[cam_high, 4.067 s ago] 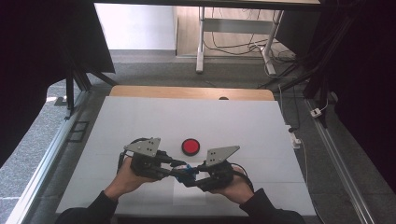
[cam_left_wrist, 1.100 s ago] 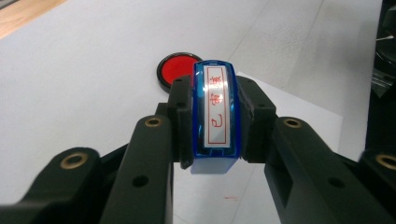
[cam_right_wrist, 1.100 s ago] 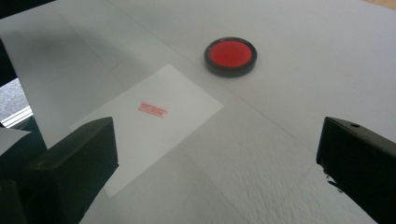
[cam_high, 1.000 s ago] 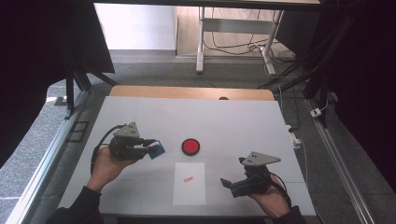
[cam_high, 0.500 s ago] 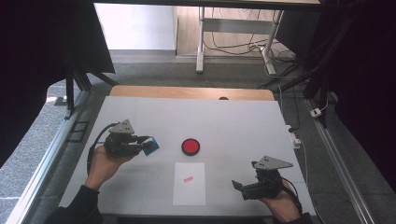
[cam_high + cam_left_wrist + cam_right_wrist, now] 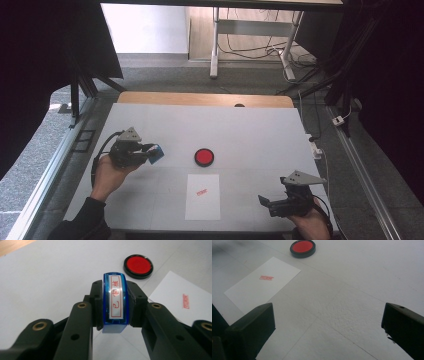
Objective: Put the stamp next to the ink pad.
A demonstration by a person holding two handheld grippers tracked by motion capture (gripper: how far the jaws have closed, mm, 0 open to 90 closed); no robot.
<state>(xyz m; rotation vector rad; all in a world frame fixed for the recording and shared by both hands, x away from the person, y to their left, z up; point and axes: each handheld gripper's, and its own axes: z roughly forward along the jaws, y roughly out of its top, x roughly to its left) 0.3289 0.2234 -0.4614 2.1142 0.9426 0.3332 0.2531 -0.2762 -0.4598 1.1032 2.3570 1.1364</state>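
Stamp (image 6: 115, 305) with a blue body is sitting between the two black jaws of the left gripper (image 6: 150, 153), and the jaws are clamping on its sides, so it is not touching the table (image 6: 250, 130). On its clear face, red characters inside a red frame are showing in the left gripper view. The person's left hand (image 6: 107, 172) is holding this gripper over the left part of the white table, and the stamp end is pointing toward the middle of the table. Just beyond it, the round red ink pad (image 6: 204, 157) in a black rim is lying flat near the centre of the table, apart from the stamp. In front of the pad, closer to the person, a white sheet of paper (image 6: 202, 196) is lying on the table, and a small red print (image 6: 201, 192) is showing on its upper half. The right gripper (image 6: 265, 202) is standing at the near right corner of the table, well apart from the paper and the pad. Its jaws are standing wide apart in the right gripper view, with nothing between them, and they are pointing toward the paper.
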